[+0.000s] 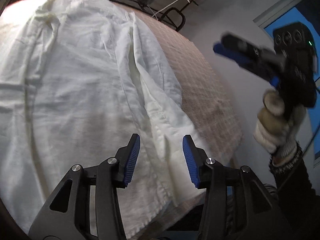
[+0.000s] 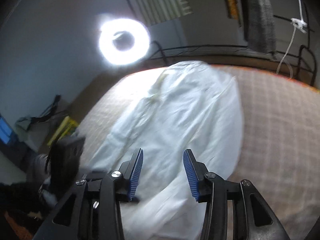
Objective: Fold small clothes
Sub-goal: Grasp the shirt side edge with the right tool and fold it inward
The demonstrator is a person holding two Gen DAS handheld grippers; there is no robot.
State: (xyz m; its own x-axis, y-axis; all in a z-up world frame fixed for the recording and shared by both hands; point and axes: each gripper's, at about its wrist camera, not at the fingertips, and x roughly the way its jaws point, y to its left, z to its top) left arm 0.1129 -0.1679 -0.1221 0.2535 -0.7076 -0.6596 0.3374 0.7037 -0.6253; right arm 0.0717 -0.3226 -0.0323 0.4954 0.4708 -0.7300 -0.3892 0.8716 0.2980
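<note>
A white garment lies spread flat on a checked beige tablecloth; it also shows in the right wrist view. My left gripper is open and empty, hovering over the garment's near right edge. My right gripper is open and empty above the garment's near end. In the left wrist view the right gripper is seen raised off the table's right side, held by a gloved hand, its blue fingers blurred.
The table's right edge drops off to the floor. A bright ring light stands behind the table at left. A dark metal rack with a white cable stands behind. Clutter and a dark object sit at the left.
</note>
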